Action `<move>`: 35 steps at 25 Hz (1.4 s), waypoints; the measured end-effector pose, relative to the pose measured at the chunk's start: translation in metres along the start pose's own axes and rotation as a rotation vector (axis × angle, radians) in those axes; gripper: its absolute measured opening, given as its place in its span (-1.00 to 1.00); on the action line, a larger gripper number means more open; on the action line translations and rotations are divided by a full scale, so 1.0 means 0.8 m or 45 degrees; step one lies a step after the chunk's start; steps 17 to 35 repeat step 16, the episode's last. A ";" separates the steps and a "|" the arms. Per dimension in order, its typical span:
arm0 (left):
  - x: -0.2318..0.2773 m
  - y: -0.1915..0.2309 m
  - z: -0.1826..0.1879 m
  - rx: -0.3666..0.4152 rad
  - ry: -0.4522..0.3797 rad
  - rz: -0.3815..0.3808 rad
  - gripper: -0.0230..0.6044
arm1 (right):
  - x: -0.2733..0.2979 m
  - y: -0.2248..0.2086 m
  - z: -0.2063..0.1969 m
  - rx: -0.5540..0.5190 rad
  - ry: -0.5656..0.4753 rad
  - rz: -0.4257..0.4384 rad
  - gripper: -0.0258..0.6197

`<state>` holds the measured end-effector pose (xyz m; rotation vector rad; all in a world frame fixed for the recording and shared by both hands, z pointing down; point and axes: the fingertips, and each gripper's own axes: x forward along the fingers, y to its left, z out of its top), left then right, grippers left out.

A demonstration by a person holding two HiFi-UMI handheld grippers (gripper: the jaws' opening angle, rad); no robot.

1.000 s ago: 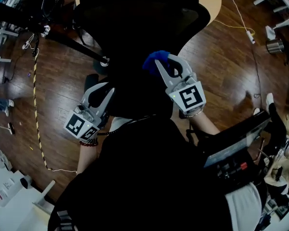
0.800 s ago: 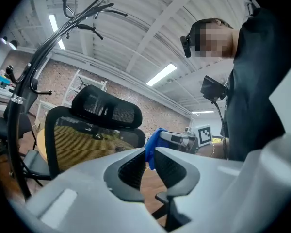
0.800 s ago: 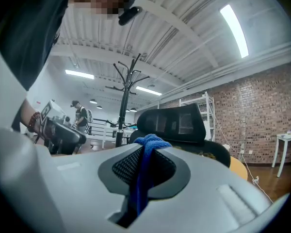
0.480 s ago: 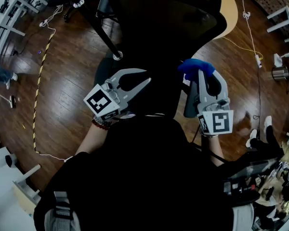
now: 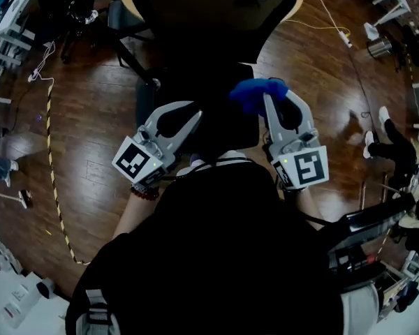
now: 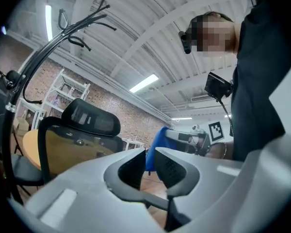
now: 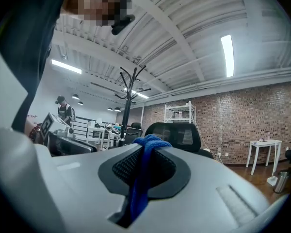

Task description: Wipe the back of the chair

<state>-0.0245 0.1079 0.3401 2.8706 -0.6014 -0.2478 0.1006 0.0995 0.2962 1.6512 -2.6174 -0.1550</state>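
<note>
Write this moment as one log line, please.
left tongs: narrow gap, empty | right tongs: clamped on blue cloth | chair back: in front

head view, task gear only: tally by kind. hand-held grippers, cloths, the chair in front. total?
hand-held gripper: 2
blue cloth: 1
black chair: 1
Total: 4

No legible text, brand or number — only coded square markers on cubes of left gripper and right gripper.
</note>
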 end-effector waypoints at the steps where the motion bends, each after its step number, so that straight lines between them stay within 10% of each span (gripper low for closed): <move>1: -0.001 -0.006 0.001 0.015 -0.002 -0.005 -0.73 | -0.002 0.003 0.000 -0.003 -0.003 0.000 -0.84; 35: 0.073 -0.100 -0.016 0.041 0.084 -0.140 -0.79 | -0.049 -0.045 0.023 -0.110 -0.049 0.046 -0.84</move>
